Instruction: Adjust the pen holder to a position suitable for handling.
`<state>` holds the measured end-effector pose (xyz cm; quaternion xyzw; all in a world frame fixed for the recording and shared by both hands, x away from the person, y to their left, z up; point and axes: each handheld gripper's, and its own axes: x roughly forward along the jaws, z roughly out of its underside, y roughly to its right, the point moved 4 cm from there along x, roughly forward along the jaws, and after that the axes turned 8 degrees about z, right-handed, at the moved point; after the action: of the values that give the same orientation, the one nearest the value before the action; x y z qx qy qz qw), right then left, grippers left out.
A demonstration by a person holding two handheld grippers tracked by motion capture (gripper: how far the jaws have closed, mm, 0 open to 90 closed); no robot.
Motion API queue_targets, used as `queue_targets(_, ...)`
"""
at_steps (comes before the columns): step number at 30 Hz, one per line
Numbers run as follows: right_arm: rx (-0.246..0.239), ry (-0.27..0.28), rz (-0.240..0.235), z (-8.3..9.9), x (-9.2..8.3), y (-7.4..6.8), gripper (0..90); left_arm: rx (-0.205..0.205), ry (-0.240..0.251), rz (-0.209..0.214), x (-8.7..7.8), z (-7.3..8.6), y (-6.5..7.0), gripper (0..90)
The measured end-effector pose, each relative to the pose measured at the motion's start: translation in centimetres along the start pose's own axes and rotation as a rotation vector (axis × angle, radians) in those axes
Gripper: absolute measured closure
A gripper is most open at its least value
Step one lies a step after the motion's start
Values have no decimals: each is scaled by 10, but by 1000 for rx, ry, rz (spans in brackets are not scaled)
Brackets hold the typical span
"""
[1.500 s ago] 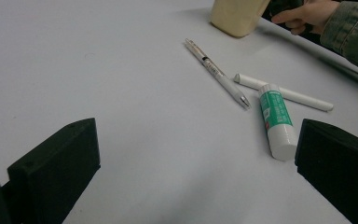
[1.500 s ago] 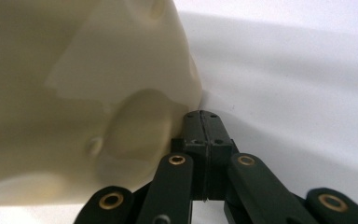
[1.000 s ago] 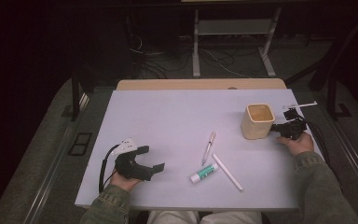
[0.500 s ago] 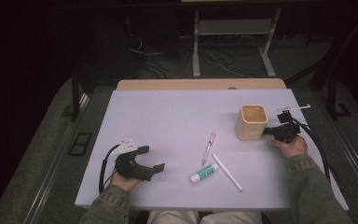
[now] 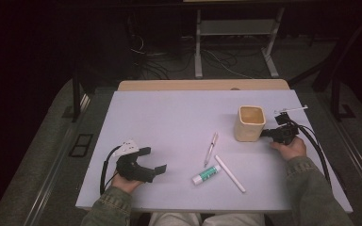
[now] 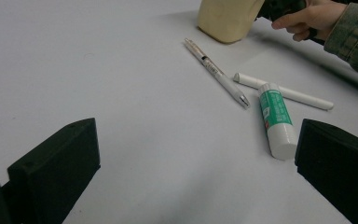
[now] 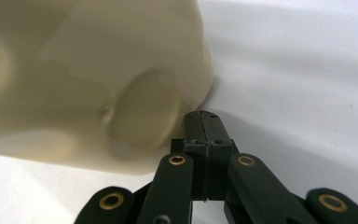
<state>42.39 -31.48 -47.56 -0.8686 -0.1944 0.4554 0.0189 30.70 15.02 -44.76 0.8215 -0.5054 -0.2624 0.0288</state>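
Observation:
A cream square cup [image 5: 250,125] stands upright at the table's right. My right gripper [image 5: 264,133] lies level just right of it, shut, with nothing between its jaws. In the right gripper view the closed tips [image 7: 202,114] touch the cup's [image 7: 88,79] lower side wall. My left gripper [image 5: 154,160] rests at the front left, open and holding nothing. Past its wide jaws [image 6: 196,154] lie a silver pen [image 6: 216,73], a green-and-white glue stick [image 6: 276,116] and a white stick [image 6: 284,92], with the cup [image 6: 226,18] behind them.
The pen [image 5: 211,148], glue stick [image 5: 206,174] and white stick [image 5: 230,173] lie loose at the front middle of the lilac table [image 5: 169,117]. A black cable [image 5: 318,150] trails from the right gripper along the right edge. Dark floor and metal frames surround the table.
The right gripper has moved a little to the left with its shut tips against the cup, and the cup has slid left with it. The left gripper has stayed put.

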Motion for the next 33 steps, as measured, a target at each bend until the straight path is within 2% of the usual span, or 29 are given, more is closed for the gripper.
queue_targets(4,-5,-2,0,-1,1,-3,895,-1,-2,1,0,0,0,0)
queue_targets(8,-14,2,-20,-3,4,-7,895,-1,-2,0,0,0,0,0)
queue_targets(22,-46,-10,-52,-11,15,-28,895,-2,-2,4,0,0,0,0)
queue_targets(33,-66,-12,-58,-15,21,-39,895,1,-3,5,0,0,0,0)
